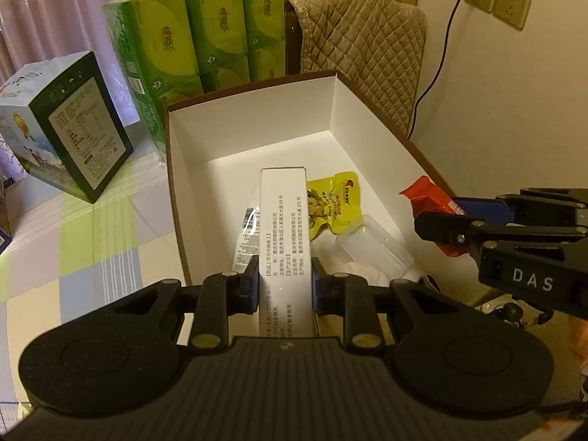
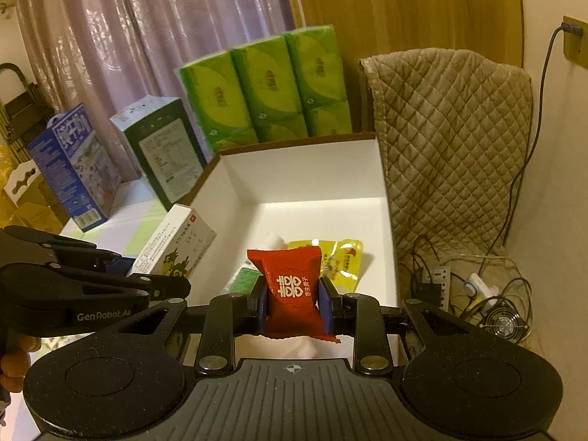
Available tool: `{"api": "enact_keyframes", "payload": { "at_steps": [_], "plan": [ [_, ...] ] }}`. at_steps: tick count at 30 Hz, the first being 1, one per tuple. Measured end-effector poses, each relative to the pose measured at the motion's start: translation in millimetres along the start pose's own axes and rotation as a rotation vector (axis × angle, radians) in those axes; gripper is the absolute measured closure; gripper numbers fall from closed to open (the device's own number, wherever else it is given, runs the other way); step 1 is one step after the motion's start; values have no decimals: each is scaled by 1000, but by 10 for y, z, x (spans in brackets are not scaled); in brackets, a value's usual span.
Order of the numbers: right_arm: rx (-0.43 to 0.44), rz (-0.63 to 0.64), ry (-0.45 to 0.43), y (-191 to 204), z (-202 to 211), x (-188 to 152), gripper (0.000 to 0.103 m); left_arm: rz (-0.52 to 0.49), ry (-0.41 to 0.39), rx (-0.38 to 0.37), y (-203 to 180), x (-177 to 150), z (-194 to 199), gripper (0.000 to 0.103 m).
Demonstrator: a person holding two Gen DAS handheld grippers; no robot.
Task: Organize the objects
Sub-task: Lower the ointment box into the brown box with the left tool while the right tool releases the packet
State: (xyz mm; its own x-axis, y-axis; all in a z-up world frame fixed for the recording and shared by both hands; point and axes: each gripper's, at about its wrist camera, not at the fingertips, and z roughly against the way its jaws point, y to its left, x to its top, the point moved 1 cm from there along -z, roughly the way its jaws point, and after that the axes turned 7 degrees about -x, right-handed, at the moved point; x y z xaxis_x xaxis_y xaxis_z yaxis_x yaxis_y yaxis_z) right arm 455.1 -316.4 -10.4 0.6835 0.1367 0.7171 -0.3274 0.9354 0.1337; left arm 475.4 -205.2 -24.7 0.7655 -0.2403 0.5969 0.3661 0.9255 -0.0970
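Left gripper point(image 1: 283, 286): clenched on a white medicine carton point(image 1: 283, 228), blue pads pressing its two long side faces, held over the near end of the open white box point(image 1: 253, 125).
Right gripper point(image 2: 294, 307): clenched on a red candy packet point(image 2: 292, 286), gripped across its middle, also above the box's near end.
Carton handling: light and stiff, I judge; thin card walls would buckle under a hard squeeze, so the flat sides near the middle are the sound place to hold (as it is held now).
Packet handling: soft, crinkly and probably slippery film; take it across the filled centre, not by the crimped ends.
Already in the box: a yellow snack pouch point(image 1: 332, 202), a clear plastic container point(image 1: 371, 244) and a barcoded sachet point(image 1: 248, 235) under the carton.
Only the left view shows: the clear container, the printed text on the carton's face, and the right gripper from the side.
Only the right view shows: the packet's white emblem, the carton's cartoon front, a blue carton point(image 2: 73, 169) on the table, and a power strip point(image 2: 437, 283) on the floor.
Behind the box: green tissue packs point(image 2: 264, 88).
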Motion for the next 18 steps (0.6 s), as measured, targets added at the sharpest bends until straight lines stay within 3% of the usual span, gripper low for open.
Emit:
{"api": "enact_keyframes", "payload": {
  "at_steps": [18],
  "plan": [
    [-35, 9, 49, -127, -898, 404, 78, -18, 57, 65, 308, 518, -720, 81]
  ]
}}
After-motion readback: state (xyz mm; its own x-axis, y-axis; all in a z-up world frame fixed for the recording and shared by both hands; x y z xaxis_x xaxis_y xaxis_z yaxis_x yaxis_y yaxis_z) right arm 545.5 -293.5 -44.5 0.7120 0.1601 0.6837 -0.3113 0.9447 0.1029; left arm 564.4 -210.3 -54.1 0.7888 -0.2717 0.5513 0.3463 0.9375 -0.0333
